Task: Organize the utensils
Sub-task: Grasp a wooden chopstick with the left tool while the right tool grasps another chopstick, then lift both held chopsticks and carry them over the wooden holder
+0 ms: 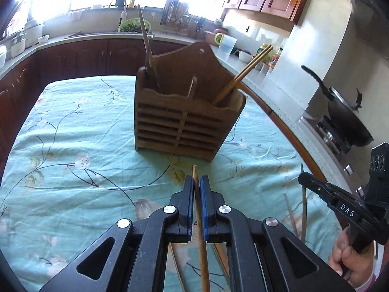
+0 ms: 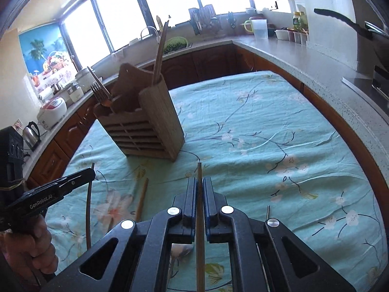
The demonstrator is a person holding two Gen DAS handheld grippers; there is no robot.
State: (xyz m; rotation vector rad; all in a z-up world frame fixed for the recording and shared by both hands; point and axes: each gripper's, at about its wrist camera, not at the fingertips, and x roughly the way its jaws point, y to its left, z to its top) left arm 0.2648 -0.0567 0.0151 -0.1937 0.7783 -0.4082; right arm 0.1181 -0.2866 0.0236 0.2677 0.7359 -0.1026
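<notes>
The left wrist view looks straight at the slatted front of the brown wooden utensil holder [image 1: 184,116], which stands upright on the pale green flower-printed tablecloth [image 1: 73,131]. From here its central divider shows plainly: a long wooden handle [image 1: 145,41] rises from the left compartment, and a pair of light wooden chopsticks [image 1: 243,73] leans out of the right one. The left gripper [image 1: 197,182] has its blue-padded jaws closed on a single light wooden chopstick [image 1: 199,219], whose tip pokes out just short of the holder. At the right edge the right gripper [image 1: 302,177] comes into view from the side, clamped on a darker, thin stick [image 1: 304,209]. A black wok [image 1: 347,119] sits on the stove beyond.

The right wrist view sees the holder [image 2: 143,131] from its right corner, so it shows the plain side wall and what the other view hides: the metal tines of a fork [image 2: 99,90] sticking up from the far compartment. The near compartment holds the two chopsticks [image 2: 160,51]. At the left edge the left gripper [image 2: 93,169] is closed on its stick, and another loose wooden chopstick [image 2: 142,199] lies on the cloth [image 2: 267,126] beside it. In the middle, the right gripper [image 2: 199,182] grips a greyish wooden chopstick [image 2: 199,231] between its closed jaws, tip pointing towards the holder and well short of it.
</notes>
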